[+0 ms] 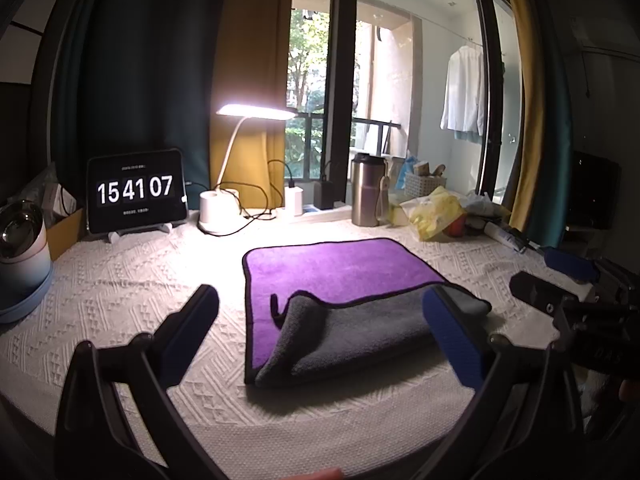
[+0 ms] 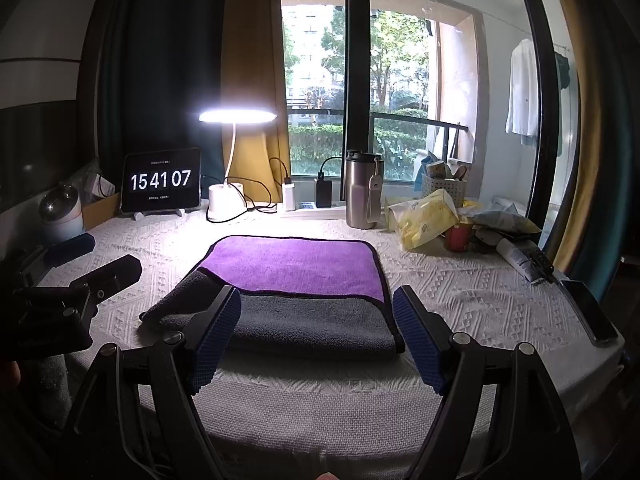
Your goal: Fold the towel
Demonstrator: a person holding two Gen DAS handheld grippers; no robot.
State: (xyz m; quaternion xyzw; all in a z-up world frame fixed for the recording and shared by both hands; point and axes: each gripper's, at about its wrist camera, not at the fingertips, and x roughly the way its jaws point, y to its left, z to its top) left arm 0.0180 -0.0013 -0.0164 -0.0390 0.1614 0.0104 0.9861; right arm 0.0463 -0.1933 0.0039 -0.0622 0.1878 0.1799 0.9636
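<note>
Purple-and-grey plush microfibre towel with dark bound edge (image 2: 296,264) lay mid-worktop on white textured woven cloth (image 2: 460,280), near edge already flipped over, grey underside up. Left claw (image 1: 320,328) spread wide, empty, hovering near towel. Right claw (image 2: 316,336) likewise wide, empty. Judged: light, limp, grippy pile; will sag. Pinch at bound corners of grey flap.
</note>
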